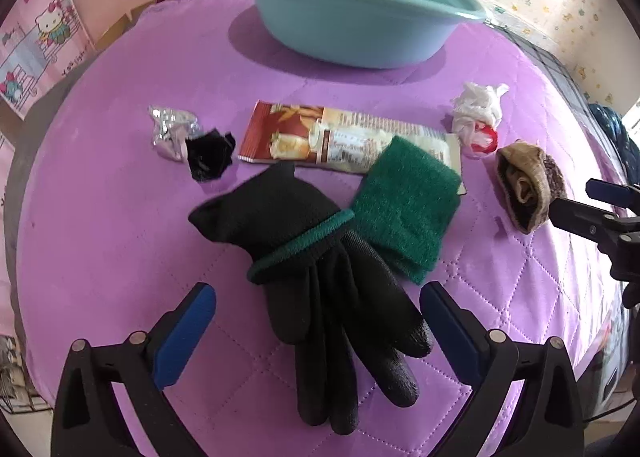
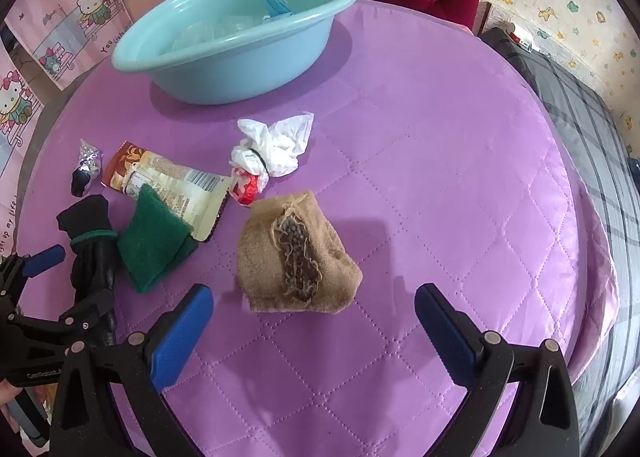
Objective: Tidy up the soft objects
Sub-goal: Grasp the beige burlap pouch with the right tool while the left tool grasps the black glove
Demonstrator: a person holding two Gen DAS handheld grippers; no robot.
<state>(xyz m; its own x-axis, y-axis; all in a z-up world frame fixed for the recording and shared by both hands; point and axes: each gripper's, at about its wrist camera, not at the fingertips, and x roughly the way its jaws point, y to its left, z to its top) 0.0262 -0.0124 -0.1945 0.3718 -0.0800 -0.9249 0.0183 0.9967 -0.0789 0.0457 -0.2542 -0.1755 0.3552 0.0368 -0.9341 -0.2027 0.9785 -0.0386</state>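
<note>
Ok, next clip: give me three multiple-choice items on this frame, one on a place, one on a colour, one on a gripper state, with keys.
1. Where does the green scouring pad lie?
A. inside the basin
B. partly on the snack packet, beside the black gloves
C. on the red chair

2. What colour is the basin?
A. light blue
B. yellow
C. white

3. How is the right gripper?
A. shut on the tan sock
B. shut, holding nothing
C. open, with the tan sock ahead of it

Key: 1 B, the pad overlaps the packet's corner; 2 A, both views show it light blue; 3 C, the fingers stand wide apart, short of the sock.
</note>
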